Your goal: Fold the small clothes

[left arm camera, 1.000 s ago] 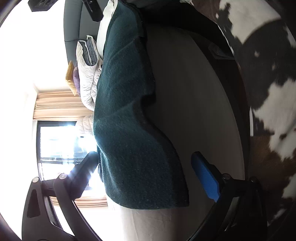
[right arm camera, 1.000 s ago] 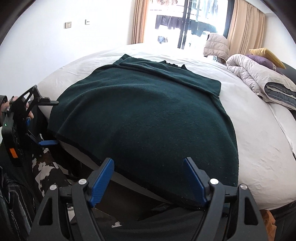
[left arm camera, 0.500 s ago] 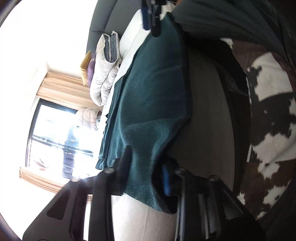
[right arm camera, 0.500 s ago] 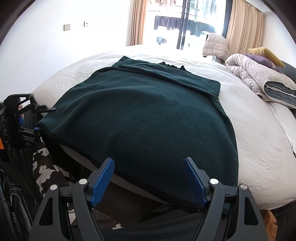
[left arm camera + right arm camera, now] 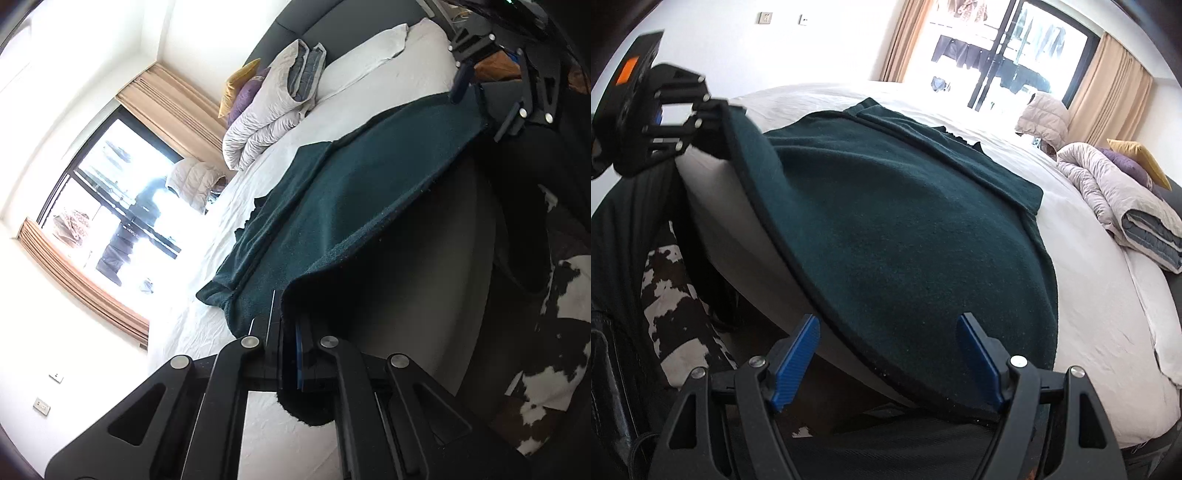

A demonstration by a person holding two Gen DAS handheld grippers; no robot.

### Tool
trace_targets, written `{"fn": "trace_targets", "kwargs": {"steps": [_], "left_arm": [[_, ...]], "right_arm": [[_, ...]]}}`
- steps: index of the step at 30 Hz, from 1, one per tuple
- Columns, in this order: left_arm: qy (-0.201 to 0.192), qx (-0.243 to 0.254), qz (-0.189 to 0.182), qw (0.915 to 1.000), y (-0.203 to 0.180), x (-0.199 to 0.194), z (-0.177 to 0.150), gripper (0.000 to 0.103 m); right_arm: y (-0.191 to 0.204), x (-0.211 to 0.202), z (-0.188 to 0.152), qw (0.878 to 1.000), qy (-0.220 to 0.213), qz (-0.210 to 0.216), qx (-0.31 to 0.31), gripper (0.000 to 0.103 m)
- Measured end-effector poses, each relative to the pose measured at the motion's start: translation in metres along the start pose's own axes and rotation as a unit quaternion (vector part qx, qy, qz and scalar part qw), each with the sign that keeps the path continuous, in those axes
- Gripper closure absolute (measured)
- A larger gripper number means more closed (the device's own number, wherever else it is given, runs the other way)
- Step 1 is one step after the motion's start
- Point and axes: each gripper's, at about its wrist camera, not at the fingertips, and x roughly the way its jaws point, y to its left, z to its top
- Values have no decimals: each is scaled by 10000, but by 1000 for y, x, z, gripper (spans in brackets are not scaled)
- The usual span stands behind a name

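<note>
Your left gripper (image 5: 290,343) is clamped on the cloth (image 5: 905,236) corner, lifted off the bed (image 5: 1108,295). Your right gripper (image 5: 888,360) is wide apart, straddling the near hem, holding nothing.

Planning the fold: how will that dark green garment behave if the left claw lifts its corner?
Probably floppy: the dark green garment already drapes over the bed edge. Its thick, fuzzy knit suggests some weight and little slipping. With only the left claw clamped and the right claw open, it would likely sag.
</note>
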Motion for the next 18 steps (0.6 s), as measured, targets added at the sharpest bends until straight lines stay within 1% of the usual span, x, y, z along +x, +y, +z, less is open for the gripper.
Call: {"fn": "trace_targets", "kwargs": {"steps": [4, 6, 7, 9, 10, 11, 15, 16, 17, 18], "left_arm": [[-55, -161, 41, 9998, 16, -4, 6, 100], [-53, -255, 22, 9997, 27, -6, 8, 100], [-54, -293, 10, 9996, 31, -1, 10, 100], [-73, -329, 6, 9994, 36, 4, 14, 100], [-81, -348, -1, 9994, 38, 3, 15, 100], [-92, -370, -7, 9993, 33, 5, 14, 100], [-98, -478, -54, 9988, 34, 7, 18, 100], [-101, -486, -53, 9988, 32, 7, 19, 100], [-100, -477, -45, 9988, 27, 6, 18, 100], [-100, -471, -45, 9988, 27, 6, 18, 100]], "right_arm": [[6, 7, -3, 9986, 180, -316, -392, 26], [6, 11, -3, 9977, 278, -412, -461, 31], [5, 14, -3, 9972, 333, -482, -471, 33], [3, 20, -4, 9955, 484, -648, -497, 43], [1, 23, -4, 9943, 566, -744, -516, 51], [0, 26, -6, 9932, 645, -821, -522, 55], [-4, 33, -11, 9888, 819, -1087, -607, 57], [-4, 34, -12, 9878, 830, -1155, -634, 60], [-5, 34, -12, 9873, 841, -1193, -624, 70], [-8, 34, -12, 9873, 853, -1216, -568, 78]]}}
